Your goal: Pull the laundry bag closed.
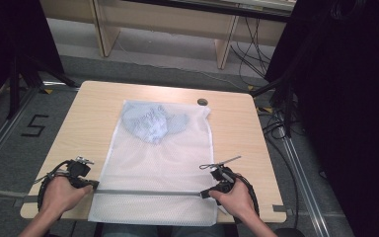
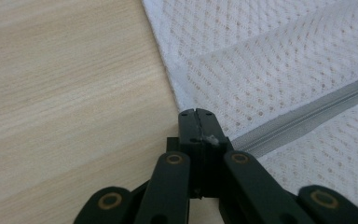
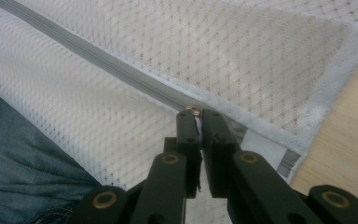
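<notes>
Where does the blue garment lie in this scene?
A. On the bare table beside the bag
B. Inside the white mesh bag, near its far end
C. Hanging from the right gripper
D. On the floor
B: the high view shows the blue garment through the netting of the mesh bag, up by its far end.
</notes>
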A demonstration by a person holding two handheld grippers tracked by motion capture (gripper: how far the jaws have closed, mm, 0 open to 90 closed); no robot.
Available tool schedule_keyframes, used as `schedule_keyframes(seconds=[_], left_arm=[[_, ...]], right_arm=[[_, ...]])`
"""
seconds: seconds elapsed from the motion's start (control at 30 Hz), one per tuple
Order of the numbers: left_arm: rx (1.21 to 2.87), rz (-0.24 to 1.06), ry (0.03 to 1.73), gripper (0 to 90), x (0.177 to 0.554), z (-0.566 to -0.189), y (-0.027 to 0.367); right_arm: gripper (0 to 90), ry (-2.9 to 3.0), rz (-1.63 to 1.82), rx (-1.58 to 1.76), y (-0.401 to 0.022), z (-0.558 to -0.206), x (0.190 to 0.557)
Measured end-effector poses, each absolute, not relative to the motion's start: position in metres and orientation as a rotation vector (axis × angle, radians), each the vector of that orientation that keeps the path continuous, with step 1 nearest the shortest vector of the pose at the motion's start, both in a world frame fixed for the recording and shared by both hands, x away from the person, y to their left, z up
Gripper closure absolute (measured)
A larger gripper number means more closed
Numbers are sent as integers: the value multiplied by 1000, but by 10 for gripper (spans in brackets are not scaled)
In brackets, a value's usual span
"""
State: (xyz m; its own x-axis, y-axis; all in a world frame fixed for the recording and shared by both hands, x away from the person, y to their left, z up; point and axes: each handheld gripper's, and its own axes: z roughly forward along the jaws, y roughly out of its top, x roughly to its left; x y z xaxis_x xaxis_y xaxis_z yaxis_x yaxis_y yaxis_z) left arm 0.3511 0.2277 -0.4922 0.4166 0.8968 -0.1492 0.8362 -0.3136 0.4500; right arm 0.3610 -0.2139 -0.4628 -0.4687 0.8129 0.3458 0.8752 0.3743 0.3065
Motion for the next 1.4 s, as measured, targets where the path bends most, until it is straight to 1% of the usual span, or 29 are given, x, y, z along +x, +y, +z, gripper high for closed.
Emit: schedule_keyframes(seconds=[0.67, 1.07, 1.4], left_arm=[[2221, 176, 1469, 900, 351, -492, 228], [2221, 176, 1469, 900, 351, -492, 228], [2224, 174, 1470, 900, 351, -492, 228]], right_arm=[[870, -2481, -690, -1562, -226, -463, 361], [869, -2603, -709, -1446, -242, -469, 365], [869, -2587, -711, -1485, -246, -471, 364]])
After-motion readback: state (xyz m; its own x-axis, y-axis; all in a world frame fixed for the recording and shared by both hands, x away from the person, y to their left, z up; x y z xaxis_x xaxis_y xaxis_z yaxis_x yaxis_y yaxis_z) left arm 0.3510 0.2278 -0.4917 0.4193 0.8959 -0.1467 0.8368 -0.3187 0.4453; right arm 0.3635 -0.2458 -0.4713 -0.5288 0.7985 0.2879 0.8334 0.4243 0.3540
